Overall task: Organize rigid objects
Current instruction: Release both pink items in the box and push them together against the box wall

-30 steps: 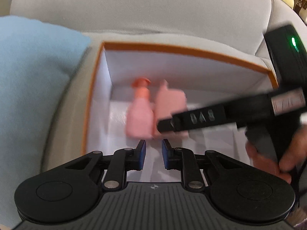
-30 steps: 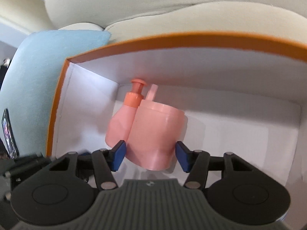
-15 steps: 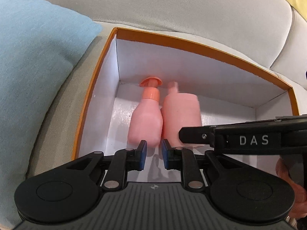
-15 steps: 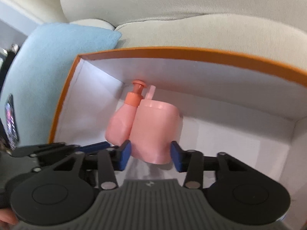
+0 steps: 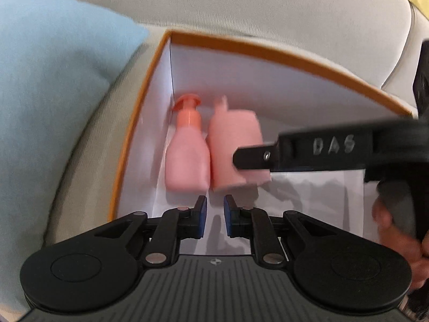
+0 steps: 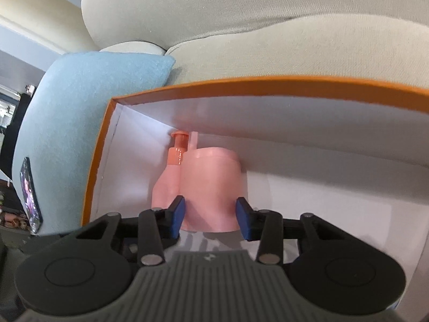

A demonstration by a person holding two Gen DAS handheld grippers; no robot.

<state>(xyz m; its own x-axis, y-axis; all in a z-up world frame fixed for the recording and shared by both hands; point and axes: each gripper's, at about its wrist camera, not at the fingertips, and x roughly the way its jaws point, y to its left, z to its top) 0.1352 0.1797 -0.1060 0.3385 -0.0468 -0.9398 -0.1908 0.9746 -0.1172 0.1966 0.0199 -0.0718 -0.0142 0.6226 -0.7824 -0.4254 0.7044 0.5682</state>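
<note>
A pink pump bottle (image 5: pixel 187 150) and a pink cup with a straw (image 5: pixel 236 145) lie side by side in the back left corner of an orange-rimmed white box (image 5: pixel 268 51). My left gripper (image 5: pixel 214 216) is nearly shut and empty, just in front of them. My right gripper (image 6: pixel 211 220) has its pads on either side of the pink cup (image 6: pixel 211 185), at its base. The bottle (image 6: pixel 167 185) lies left of the cup. The right gripper's finger (image 5: pixel 308 150) reaches across the cup in the left wrist view.
The box sits on a beige sofa (image 6: pixel 241 26). A light blue cushion (image 5: pixel 53 80) lies left of the box, also in the right wrist view (image 6: pixel 80 107). A phone (image 6: pixel 30 190) leans at the far left. The box floor (image 6: pixel 321 214) to the right is bare white.
The right gripper narrowed around the cup, from wide open to pads at its sides, and drew back. The left gripper shifted view slightly and stayed nearly shut.
</note>
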